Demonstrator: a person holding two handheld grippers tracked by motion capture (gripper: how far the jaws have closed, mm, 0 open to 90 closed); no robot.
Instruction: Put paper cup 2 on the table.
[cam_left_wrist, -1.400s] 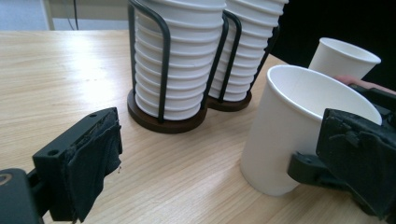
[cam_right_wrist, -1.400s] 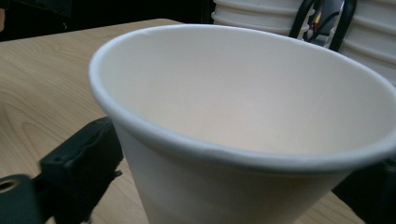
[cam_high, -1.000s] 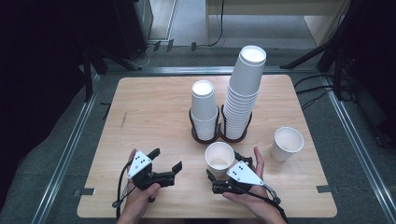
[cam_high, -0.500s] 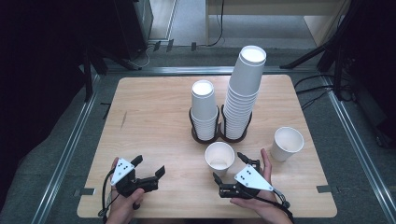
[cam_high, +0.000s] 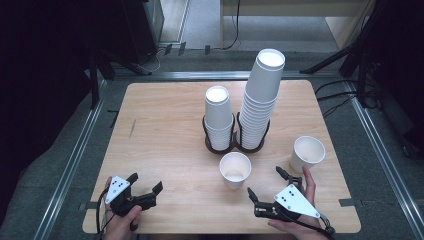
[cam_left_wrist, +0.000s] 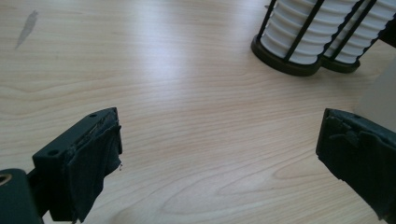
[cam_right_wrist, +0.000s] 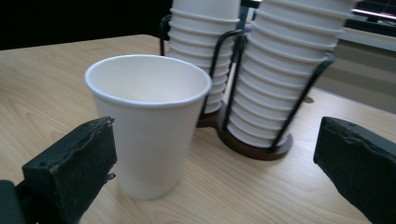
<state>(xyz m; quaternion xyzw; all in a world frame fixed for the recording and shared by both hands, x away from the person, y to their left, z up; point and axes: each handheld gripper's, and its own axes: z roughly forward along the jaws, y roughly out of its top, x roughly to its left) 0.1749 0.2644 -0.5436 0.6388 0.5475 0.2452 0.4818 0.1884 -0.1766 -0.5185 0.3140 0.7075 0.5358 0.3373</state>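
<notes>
Paper, wood and wire before us

We see matt white paper cups, a smooth pale wooden table, a dark wire rack, and rough black jaw pads.

Second paper cup at table's 4 o'clock; dark mark at 9 o'clock; cables on grey floor around 2 o'clock.

- High view looks steeply down over the whole bench from its near edge.
- Each tool camera sits low, close above the wood.
- All three share the black cup rack.
</notes>
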